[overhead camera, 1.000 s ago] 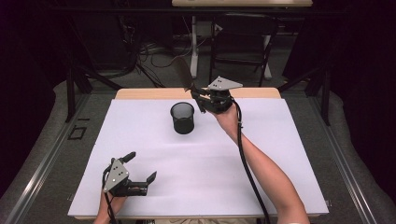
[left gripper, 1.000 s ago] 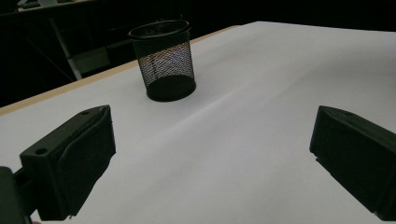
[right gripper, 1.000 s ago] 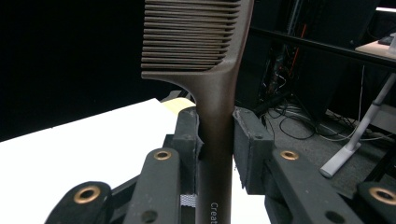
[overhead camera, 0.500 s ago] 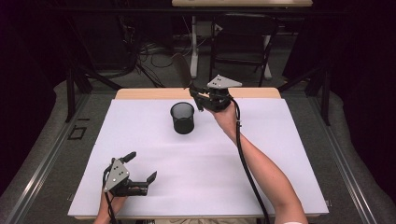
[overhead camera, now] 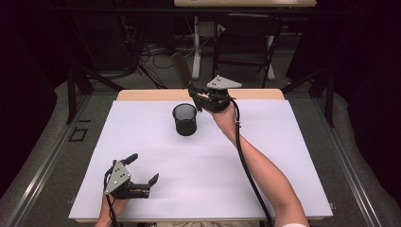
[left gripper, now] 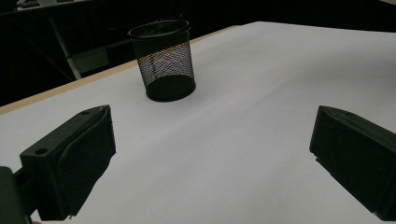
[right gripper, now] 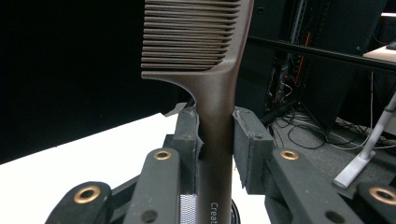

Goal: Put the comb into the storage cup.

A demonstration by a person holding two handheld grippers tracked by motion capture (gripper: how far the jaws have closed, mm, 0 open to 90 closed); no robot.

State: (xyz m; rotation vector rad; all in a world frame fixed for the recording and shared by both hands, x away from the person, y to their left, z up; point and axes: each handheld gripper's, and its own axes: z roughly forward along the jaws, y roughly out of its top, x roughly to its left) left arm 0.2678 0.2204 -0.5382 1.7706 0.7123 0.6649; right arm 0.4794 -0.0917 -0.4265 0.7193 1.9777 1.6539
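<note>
High view: right gripper (overhead camera: 196, 98) at the far edge of the white tabletop (overhead camera: 283, 156), just beside the mesh cup (overhead camera: 185, 119), pinching a brown comb (overhead camera: 180, 71) that sticks up beyond it. Left gripper (overhead camera: 142, 168) rests near the front edge, jaws spread, empty.

Left gripper view: mesh cup upright, well apart from its spread jaws.

Right gripper view: jaws pressed on the comb's handle below the teeth. Judged light, stiff, smooth plastic; handle is the sound hold, teeth could bend.

Dark lab: white-covered table (overhead camera: 283, 156), floor cables (overhead camera: 142, 52), black frame (overhead camera: 71, 85)
</note>
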